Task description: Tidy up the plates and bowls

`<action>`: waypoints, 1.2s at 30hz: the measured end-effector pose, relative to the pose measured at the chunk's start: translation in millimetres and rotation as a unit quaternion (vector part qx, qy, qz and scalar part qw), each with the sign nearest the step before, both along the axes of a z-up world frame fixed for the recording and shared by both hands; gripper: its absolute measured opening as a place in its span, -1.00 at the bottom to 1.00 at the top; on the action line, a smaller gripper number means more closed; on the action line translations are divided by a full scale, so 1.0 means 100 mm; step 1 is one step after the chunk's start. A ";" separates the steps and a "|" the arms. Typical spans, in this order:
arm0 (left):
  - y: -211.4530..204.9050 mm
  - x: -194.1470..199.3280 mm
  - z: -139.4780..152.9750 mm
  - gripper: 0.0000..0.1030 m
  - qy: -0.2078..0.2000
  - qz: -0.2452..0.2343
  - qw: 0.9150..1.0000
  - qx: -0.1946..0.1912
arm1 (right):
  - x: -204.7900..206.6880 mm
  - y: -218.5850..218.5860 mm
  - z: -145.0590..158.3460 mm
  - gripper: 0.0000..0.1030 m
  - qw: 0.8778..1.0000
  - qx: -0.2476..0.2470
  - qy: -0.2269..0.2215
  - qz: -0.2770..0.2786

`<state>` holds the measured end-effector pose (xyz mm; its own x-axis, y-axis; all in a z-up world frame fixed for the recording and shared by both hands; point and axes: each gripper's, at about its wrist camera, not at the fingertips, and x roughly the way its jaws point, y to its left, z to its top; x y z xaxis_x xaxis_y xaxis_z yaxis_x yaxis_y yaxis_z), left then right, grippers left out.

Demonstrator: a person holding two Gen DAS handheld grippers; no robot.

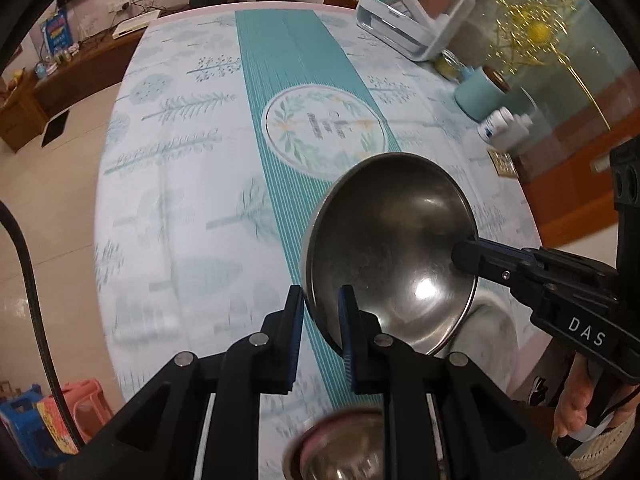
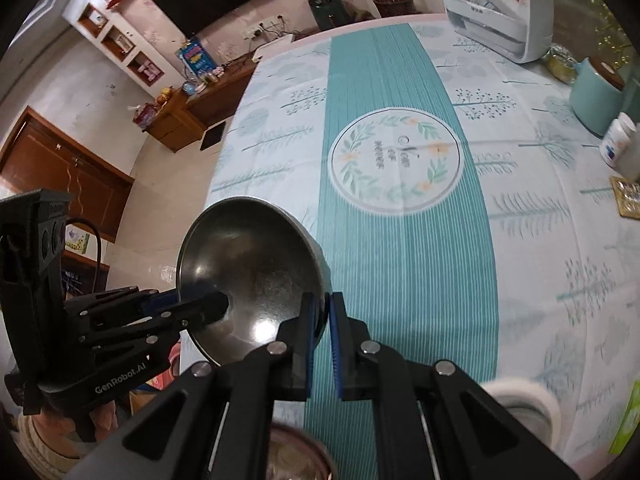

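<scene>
A steel bowl (image 1: 394,248) is held tilted above the table, and both grippers pinch its rim. My left gripper (image 1: 320,320) is shut on the bowl's near left rim. In the left wrist view my right gripper (image 1: 466,258) clamps the bowl's right rim. In the right wrist view my right gripper (image 2: 322,334) is shut on the steel bowl (image 2: 250,276) at its right rim, and my left gripper (image 2: 218,308) grips its left rim. A second bowl with a pink rim (image 1: 340,446) lies blurred under my left gripper, and it also shows in the right wrist view (image 2: 296,454).
The table wears a white and teal cloth (image 1: 192,208) with a round wreath print (image 1: 324,130). At the far right stand a white lidded container (image 1: 416,8), a teal canister (image 1: 480,92) and small white bottles (image 1: 504,124). A white object (image 2: 524,404) sits near right.
</scene>
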<state>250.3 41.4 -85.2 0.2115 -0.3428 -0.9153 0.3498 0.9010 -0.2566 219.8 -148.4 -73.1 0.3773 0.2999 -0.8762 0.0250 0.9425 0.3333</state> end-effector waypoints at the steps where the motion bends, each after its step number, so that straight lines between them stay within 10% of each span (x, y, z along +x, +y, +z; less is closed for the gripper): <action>1: 0.02 -0.12 0.02 -0.72 -0.001 0.001 1.000 -0.001 | -0.12 0.02 0.03 -0.87 1.000 -0.001 -0.004 0.003; 18: 0.22 -1.48 -0.01 -0.65 -0.003 0.038 0.999 -0.018 | -1.42 0.25 0.11 -0.86 0.998 -0.016 -0.031 0.043; 36: 0.14 -1.98 -0.84 -0.61 0.059 0.015 0.996 0.061 | -1.71 0.43 -0.67 -0.86 0.993 -0.032 0.068 0.090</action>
<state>52.2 55.6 -168.9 0.1081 -0.2231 -0.9688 0.2966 0.9374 -0.1828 48.4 -105.4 -139.8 0.1989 0.2939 -0.9349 -0.1048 0.9549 0.2779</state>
